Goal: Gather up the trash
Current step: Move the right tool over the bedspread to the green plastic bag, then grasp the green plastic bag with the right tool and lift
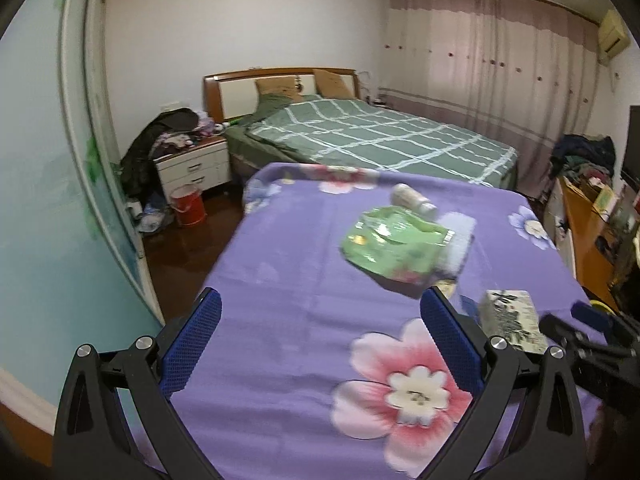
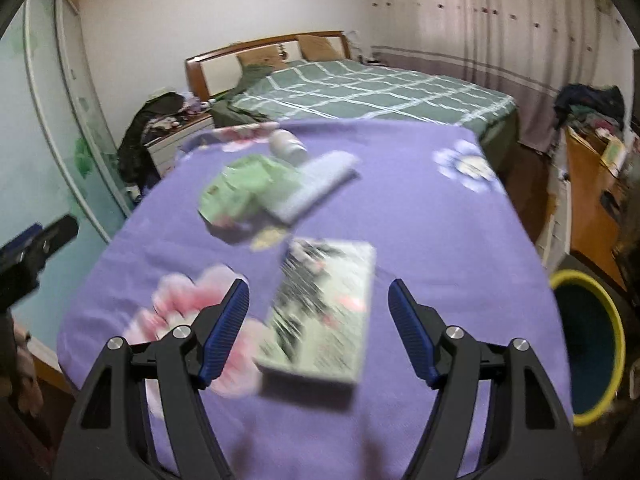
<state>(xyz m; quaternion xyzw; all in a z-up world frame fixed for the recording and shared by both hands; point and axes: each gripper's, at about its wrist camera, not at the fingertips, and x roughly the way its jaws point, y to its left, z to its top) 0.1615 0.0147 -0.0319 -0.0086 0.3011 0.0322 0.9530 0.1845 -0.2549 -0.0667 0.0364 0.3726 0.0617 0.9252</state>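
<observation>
Trash lies on a table under a purple flowered cloth [image 1: 280, 280]. A crumpled green packet [image 1: 394, 242] lies mid-table, with a pale lilac pack [image 1: 458, 240] beside it and a small white bottle [image 1: 412, 198] on its side behind. A patterned box [image 1: 512, 316] lies nearer, to the right. My left gripper [image 1: 320, 308] is open and empty above the cloth, short of the green packet. My right gripper [image 2: 318, 294] is open, its jaws on either side of the patterned box [image 2: 324, 308], above it. The green packet [image 2: 240, 188], lilac pack [image 2: 312, 184] and bottle [image 2: 286, 144] lie beyond.
A bin with a yellow rim [image 2: 588, 344] stands on the floor right of the table. A bed with a green checked cover [image 1: 380, 136] is behind. A nightstand with clothes [image 1: 192, 160] and a red bucket [image 1: 188, 204] are at the left. A cluttered sideboard [image 1: 592, 216] runs along the right.
</observation>
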